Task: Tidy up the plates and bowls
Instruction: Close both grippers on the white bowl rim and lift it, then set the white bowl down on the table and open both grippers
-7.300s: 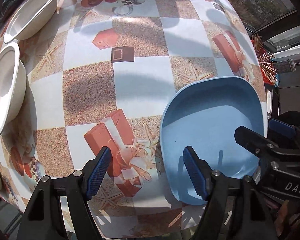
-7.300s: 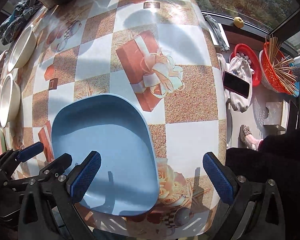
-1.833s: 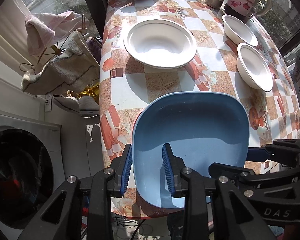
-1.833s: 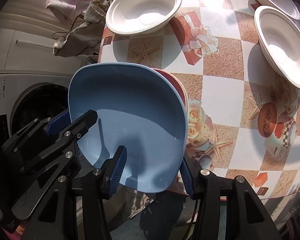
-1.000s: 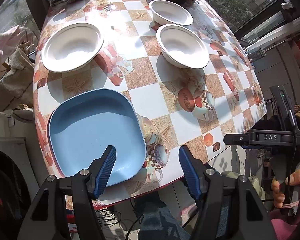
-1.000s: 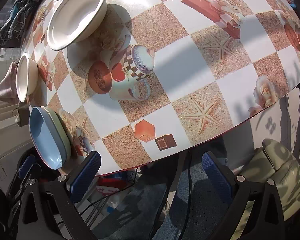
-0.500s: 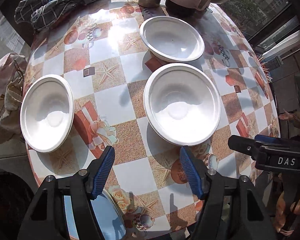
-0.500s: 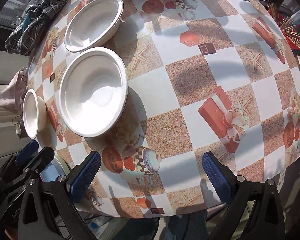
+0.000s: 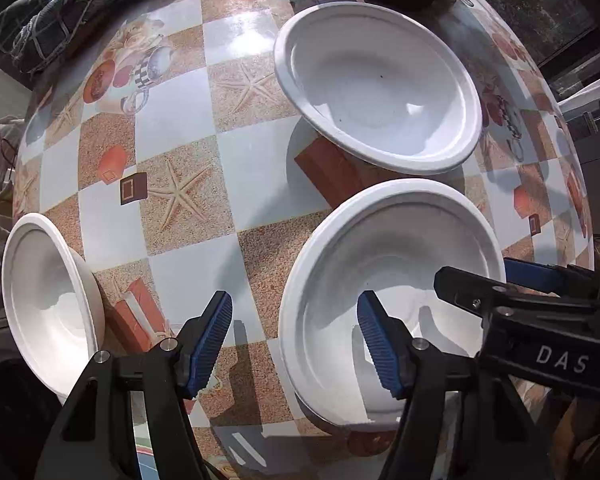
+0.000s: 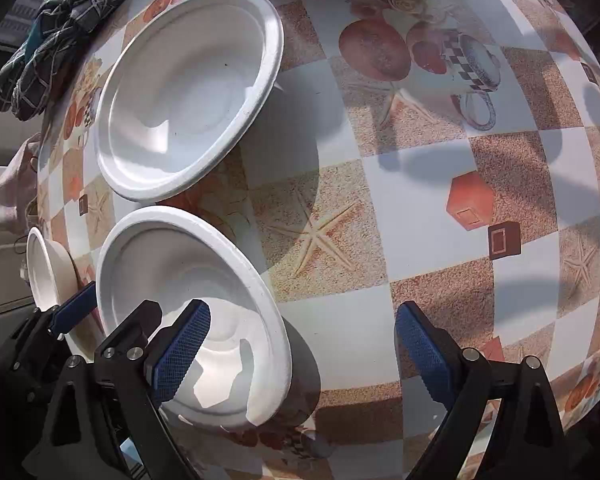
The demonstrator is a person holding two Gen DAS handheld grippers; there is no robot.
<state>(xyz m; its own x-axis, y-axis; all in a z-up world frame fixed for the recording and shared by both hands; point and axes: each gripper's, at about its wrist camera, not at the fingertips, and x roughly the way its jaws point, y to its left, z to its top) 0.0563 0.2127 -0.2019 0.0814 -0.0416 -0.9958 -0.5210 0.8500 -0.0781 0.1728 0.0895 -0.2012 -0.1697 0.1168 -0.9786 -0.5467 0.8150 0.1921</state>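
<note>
Three white bowls sit on the counter (image 9: 240, 152) with its checkered cloth, and you can place everything against the near bowl (image 9: 392, 280), the one under both your tools. Well to its left, at the counter's edge, stands the small bowl (image 9: 48, 300); in the right wrist view it shows only as a sliver at the far left. Your left gripper (image 9: 296, 338) points down with its fingers (image 9: 210, 338) apart and closing: the left rim of the near bowl lies between them, one blue pad over the cloth, the other over the bowl's hollow, and neither presses on the rim. Just beyond the near bowl, close to its rim but whether touching you cannot tell, sits the far bowl (image 9: 380, 84), and past that a checked cloth bundle (image 9: 72, 4) lies at the counter's far left corner. Your right gripper (image 10: 304, 350) comes in over the near bowl's right side, fingers apart and closing as well, the bowl's right rim between them, one pad inside the bowl and the other over bare cloth, with no pad pressing on it.
</note>
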